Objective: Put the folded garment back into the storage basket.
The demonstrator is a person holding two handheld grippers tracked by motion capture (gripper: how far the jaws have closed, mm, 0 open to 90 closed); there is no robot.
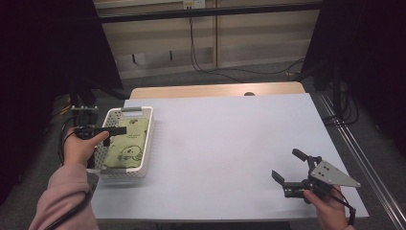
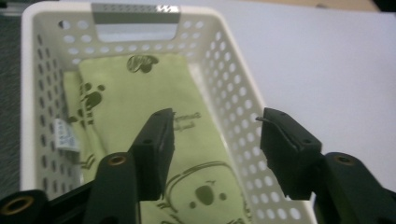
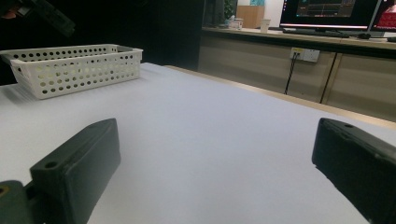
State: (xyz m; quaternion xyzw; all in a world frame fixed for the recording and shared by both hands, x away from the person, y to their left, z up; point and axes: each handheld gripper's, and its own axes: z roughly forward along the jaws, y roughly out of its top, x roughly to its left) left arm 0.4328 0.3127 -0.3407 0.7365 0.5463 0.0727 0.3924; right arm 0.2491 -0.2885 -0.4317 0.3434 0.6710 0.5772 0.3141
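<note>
Cloth in basket, both hand-held grippers empty and spread.

Right hand-held gripper (image 1: 287, 172) nearest, low over the bare worktop (image 1: 230, 143) at its near right corner, jaws set wide with nothing between them. Left hand-held gripper (image 2: 217, 149) hovers above the white perforated basket (image 2: 233, 98) at the worktop's left edge, jaws parted wide, one over the cloth and one over the basket's right wall. Green printed cloth (image 2: 140, 102) lies folded flat on the basket floor, small label at its left edge. Judged light, limp, not fragile; it will sag and unfold when lifted. Best pinch likely a folded edge or raised crease near the middle, clear of the walls. Farther back: basket's grey handle (image 2: 135, 14), then floor cables.
</note>
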